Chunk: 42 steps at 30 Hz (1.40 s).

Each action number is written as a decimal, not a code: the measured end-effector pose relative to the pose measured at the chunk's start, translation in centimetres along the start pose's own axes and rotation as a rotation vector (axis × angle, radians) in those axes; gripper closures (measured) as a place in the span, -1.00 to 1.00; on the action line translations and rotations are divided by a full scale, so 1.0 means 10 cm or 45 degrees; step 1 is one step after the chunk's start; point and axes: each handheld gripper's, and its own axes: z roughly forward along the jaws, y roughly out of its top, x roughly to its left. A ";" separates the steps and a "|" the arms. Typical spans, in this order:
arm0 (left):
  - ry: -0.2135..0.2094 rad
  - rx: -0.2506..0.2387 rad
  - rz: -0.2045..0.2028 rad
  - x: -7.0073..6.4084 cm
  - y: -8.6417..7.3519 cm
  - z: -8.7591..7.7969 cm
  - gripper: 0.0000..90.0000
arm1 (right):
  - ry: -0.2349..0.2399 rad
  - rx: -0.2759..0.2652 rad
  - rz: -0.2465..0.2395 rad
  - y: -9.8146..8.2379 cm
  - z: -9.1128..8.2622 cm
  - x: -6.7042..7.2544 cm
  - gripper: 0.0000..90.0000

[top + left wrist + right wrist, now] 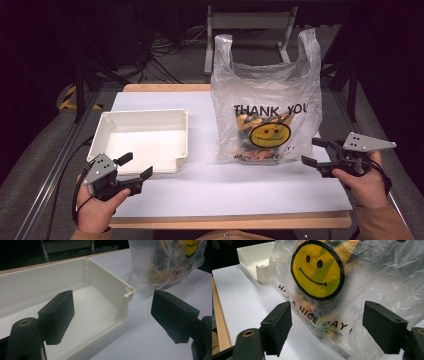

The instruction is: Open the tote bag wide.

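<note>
A white sheet-covered table (200, 190) with a wooden rim carries two things. A thin, clear plastic carrier bag (267, 100) printed with "THANK YOU" and a yellow smiley face stands upright towards the right edge of the surface, its two handles rising above the far edge; orange and yellow contents show dimly through the plastic at its base, too blurred to name. A shallow, cream-white rectangular plastic tray (107, 125) lies towards the left edge, just apart from the bag, with bare surface between them.

The left gripper (136, 168) hovers at the near left corner of the surface, held in the person's left hand (97, 210), its tips reaching over the tray's near rim. In the left gripper view its two black jaws stand wide apart with nothing between them; one is over the tray's floor (100, 307), the other over the bare surface beside the tray's rounded corner, and the bag (162, 265) sits beyond.

The right gripper (314, 151) is at the right edge, held in the person's right hand (367, 187), pointing at the bag's lower right side. In the right gripper view its jaws gape wide, grasping nothing, and the bag (374, 285) with its smiley and "HAVE A NICE DAY!" lettering sits just ahead of them; whether the tips touch the plastic I cannot tell
</note>
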 end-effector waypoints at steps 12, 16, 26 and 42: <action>-0.041 -0.001 0.008 -0.11 0.09 0.03 -0.55 | -0.004 -0.023 -0.016 0.03 0.01 0.02 -0.60; -0.050 -0.017 0.002 -0.15 0.15 0.04 -0.56 | 0.023 -0.045 -0.022 0.04 0.01 0.03 -0.75; -0.052 -0.010 -0.028 -0.22 0.21 0.06 -0.52 | -0.017 -0.148 0.045 0.26 -0.05 0.00 -0.86; -0.096 0.050 0.002 -0.30 0.23 0.16 -0.56 | -0.125 -0.169 -0.027 0.83 0.03 -0.18 -0.66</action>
